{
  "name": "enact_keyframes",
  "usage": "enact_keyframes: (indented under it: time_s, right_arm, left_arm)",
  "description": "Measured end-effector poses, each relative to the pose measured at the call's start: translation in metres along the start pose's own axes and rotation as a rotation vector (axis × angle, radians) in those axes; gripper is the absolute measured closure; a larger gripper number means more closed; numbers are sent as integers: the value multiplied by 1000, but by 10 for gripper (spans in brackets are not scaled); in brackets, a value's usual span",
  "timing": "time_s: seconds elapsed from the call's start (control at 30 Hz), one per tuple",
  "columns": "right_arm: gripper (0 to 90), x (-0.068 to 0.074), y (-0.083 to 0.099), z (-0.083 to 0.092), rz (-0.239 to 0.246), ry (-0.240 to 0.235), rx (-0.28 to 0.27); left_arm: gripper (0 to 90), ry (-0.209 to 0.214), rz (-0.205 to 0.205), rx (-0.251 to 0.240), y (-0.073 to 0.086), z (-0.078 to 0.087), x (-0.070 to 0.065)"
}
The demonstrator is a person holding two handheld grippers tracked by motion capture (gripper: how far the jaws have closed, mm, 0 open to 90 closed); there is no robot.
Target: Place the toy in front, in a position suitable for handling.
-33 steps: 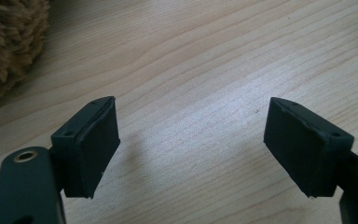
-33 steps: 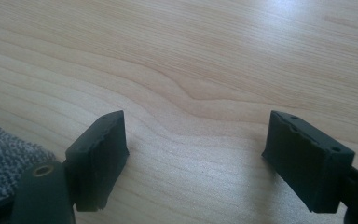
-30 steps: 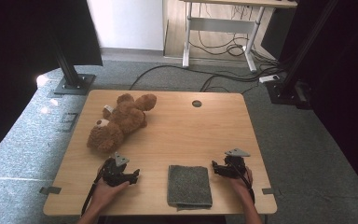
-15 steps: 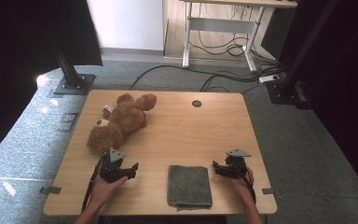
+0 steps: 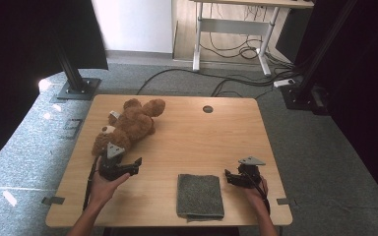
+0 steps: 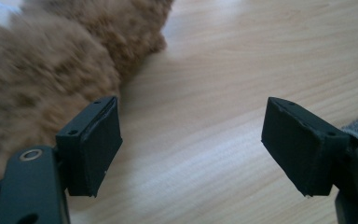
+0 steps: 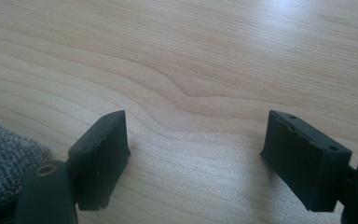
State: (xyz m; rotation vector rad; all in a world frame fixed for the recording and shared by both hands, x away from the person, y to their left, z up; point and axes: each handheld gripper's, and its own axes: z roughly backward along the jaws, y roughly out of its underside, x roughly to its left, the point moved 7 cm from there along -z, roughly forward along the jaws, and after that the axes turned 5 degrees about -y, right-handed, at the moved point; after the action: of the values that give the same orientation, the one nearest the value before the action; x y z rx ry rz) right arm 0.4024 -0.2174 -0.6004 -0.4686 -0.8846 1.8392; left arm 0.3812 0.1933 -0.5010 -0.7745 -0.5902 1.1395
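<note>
- a light wooden worktop (image 5: 202,142) is seen on grey carpet, cables behind it.
- the teddy bear (image 5: 128,129) is laid at the worktop's left, just beside the left gripper (image 6: 191,140), fingers spread wide.
- the right gripper (image 7: 196,154) is held empty, fingers wide, near a grey cloth (image 5: 199,195).

The high view looks down over the whole table (image 5: 187,128); both gripper views skim its wood close up.

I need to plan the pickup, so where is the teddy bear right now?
In the high view the teddy bear lies on the table's far left part, just beyond the open left gripper; the grey cloth sits at the near edge.
</note>
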Motion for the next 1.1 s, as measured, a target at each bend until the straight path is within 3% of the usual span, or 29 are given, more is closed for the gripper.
enact_keyframes:
  time_s: [0.07,0.1,0.43,0.77,0.93,0.97,1.1]
  right_arm:
    - [219,0,0,0,0,0,0]
    - [219,0,0,0,0,0,0]
    - [219,0,0,0,0,1,0]
    - [218,0,0,0,0,1,0]
    - [219,0,0,0,0,1,-1]
    - [219,0,0,0,0,2,0]
    - [218,0,0,0,-2,5,0]
  left_arm:
    - [194,2,4,-3,-4,1,3]
    - [192,2,16,-2,-11,1,12]
    - [192,-74,83,20,-27,-17,55]
    - [159,-72,120,33,-35,-37,82]
    - [149,-65,126,32,-40,-43,89]
    - [145,-57,145,30,-42,-45,93]
    - [147,-72,149,23,-45,-45,100]
